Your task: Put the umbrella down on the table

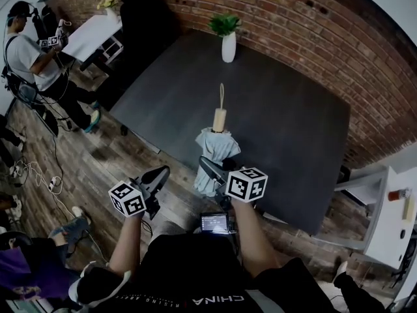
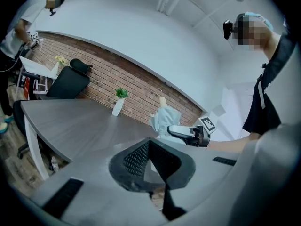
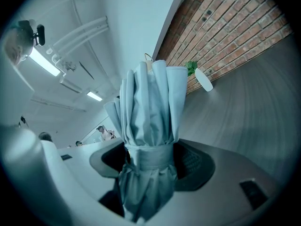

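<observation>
A folded pale blue umbrella [image 1: 215,145] with a wooden handle and cord loop on top is held upright over the near edge of the dark grey table [image 1: 280,109]. My right gripper [image 1: 210,167] is shut on the umbrella around its strapped middle [image 3: 150,157]. From the left gripper view, the umbrella [image 2: 164,119] and the right gripper [image 2: 181,132] show above the table [image 2: 70,121]. My left gripper [image 1: 159,173] hangs to the left of the umbrella over the floor by the table's edge, its jaws [image 2: 149,147] together with nothing between them.
A white vase with a green plant [image 1: 228,41] stands at the table's far side by the brick wall. A black office chair [image 1: 143,12] and a white desk [image 1: 94,34] are at the back left, with a person [image 1: 32,57] beside them. White shelving [image 1: 388,220] stands at the right.
</observation>
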Demonstrator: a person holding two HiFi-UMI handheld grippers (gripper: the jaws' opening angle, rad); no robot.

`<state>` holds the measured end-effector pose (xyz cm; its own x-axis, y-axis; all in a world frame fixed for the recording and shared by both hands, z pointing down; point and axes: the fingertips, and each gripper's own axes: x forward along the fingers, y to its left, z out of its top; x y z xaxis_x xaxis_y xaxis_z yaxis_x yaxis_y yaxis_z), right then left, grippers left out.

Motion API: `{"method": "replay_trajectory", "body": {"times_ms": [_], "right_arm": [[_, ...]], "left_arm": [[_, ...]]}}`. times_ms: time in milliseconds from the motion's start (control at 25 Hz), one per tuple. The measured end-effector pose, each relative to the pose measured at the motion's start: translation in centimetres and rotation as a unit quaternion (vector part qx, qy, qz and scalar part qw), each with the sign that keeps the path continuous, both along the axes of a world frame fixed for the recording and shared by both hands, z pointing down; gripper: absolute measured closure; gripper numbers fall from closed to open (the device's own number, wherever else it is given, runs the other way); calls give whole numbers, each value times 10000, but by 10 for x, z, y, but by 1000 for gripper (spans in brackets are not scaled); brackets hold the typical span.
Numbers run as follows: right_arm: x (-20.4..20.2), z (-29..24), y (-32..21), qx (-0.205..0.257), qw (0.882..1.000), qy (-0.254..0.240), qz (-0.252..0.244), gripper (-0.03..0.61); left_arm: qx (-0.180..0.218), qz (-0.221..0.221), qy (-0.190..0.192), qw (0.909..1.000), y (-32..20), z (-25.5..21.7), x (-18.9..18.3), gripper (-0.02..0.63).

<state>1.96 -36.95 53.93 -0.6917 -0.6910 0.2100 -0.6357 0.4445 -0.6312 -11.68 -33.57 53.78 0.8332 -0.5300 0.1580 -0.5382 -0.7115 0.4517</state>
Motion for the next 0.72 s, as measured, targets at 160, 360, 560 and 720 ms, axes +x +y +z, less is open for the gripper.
{"method": "replay_trajectory", "body": {"times_ms": [160, 360, 560, 720], "right_arm": [[3, 2, -13, -41, 10000, -15, 67, 287], [2, 5, -33, -75, 9997, 22, 248, 287], [-5, 7, -62, -107, 9989, 88, 457, 287], [-12, 5, -90, -127, 9978, 172, 628, 287]], "left_arm": [[-2, 62, -10, 10000, -15, 1, 3, 612], [-34, 206, 61, 9998, -43, 5, 0, 612], [-50, 412, 130, 9991, -82, 7, -6, 612], [-34, 635, 193, 9978, -122, 6, -11, 612]]}}
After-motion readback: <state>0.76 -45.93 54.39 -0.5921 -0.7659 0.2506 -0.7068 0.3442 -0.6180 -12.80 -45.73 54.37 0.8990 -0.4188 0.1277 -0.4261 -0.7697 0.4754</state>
